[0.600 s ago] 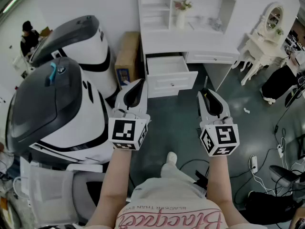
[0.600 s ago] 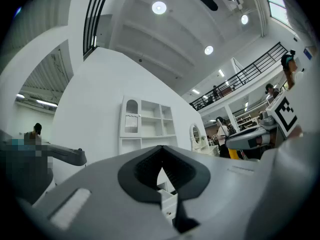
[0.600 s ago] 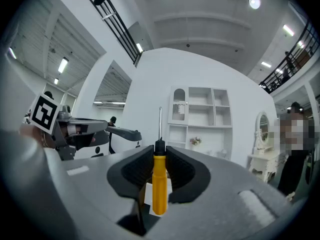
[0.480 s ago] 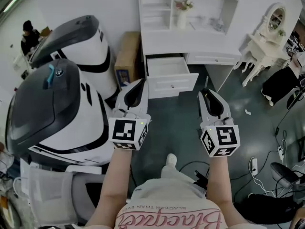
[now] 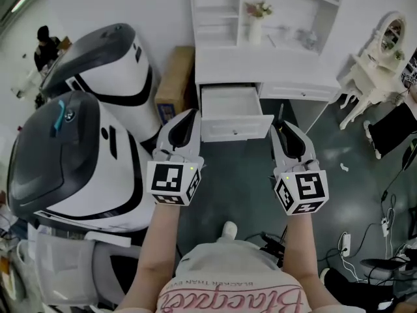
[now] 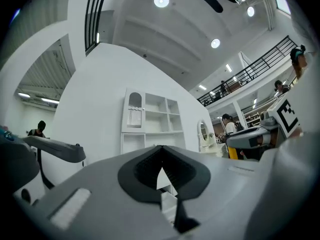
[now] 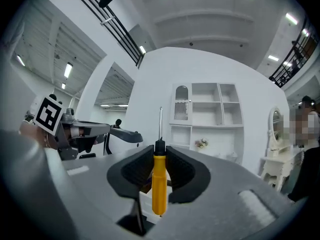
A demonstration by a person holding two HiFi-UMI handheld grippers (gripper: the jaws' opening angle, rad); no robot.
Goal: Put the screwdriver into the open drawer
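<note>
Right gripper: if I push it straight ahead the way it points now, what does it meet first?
Probably the white desk, at its closed drawer front just right of the open drawer. The screwdriver clamped in the right gripper would touch first. Depth is unclear.

Big indoor hall rigged as a test lab, not a real home: high ceiling with recessed lights [image 6: 161, 1], railed mezzanine [image 6: 250, 70], bare grey floor [image 5: 241, 175]. Home-style white desk [image 5: 260, 64] and vanity [image 5: 381, 54] staged beside bulky machine housings [image 5: 71, 155], loose cables [image 5: 386, 204], power strip [image 5: 346, 242].
</note>
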